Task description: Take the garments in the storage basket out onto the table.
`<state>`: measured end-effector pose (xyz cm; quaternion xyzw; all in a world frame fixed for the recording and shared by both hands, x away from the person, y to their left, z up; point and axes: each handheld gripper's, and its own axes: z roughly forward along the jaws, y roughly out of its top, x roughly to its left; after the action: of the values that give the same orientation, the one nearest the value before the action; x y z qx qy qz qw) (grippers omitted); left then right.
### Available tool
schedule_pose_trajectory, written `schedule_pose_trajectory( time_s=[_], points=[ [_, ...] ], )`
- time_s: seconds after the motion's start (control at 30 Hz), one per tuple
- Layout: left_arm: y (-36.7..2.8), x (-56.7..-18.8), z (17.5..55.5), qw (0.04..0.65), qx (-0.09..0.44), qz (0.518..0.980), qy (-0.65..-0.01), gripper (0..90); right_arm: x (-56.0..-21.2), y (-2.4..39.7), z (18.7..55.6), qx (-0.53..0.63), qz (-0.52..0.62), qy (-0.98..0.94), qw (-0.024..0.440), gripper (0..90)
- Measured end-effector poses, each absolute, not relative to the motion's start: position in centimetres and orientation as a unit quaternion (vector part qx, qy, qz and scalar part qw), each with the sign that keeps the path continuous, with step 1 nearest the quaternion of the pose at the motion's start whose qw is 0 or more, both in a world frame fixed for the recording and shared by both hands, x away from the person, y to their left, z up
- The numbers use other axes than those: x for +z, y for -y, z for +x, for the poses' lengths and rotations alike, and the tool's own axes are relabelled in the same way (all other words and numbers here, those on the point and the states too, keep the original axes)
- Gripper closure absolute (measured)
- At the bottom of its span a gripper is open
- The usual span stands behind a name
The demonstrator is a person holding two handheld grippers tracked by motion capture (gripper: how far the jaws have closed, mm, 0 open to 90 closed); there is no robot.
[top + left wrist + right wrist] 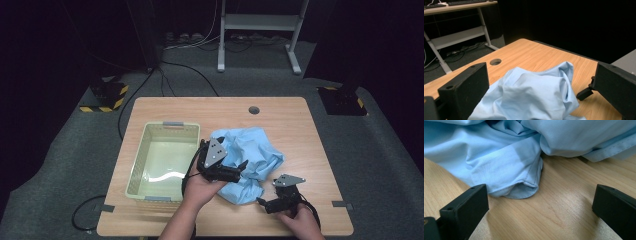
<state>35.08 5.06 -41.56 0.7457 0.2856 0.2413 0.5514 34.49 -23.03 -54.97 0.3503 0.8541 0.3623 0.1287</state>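
Two grippers, left [243, 165] and right [260, 201], jaws wide apart around nothing, approach crumpled blue cloth [252, 155] mid-bench right of basket [162, 160]; next, likely pinch its near hem.

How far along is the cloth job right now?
Early. Done: nothing visible; the basket holds no cloth. In hand: the blue cloth lies crumpled on the table beside the basket; the left gripper is open over it, and the right gripper is open, low at its near hemmed edge. Left: probably gripping the cloth and handling it, perhaps into the basket.
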Motion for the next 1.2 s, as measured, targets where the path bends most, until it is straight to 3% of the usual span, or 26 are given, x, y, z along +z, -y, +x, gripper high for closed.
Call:
schedule_pose_trajectory(
  time_s=[1.2],
  points=[
    [-9.1, -42.2, 32.4, 0.551, 0.228, 0.743, -0.304, 0.4, -55.0, 23.0, 34.5, 0.362, 0.35, -0.854, 0.13, 0.2]
  ],
)
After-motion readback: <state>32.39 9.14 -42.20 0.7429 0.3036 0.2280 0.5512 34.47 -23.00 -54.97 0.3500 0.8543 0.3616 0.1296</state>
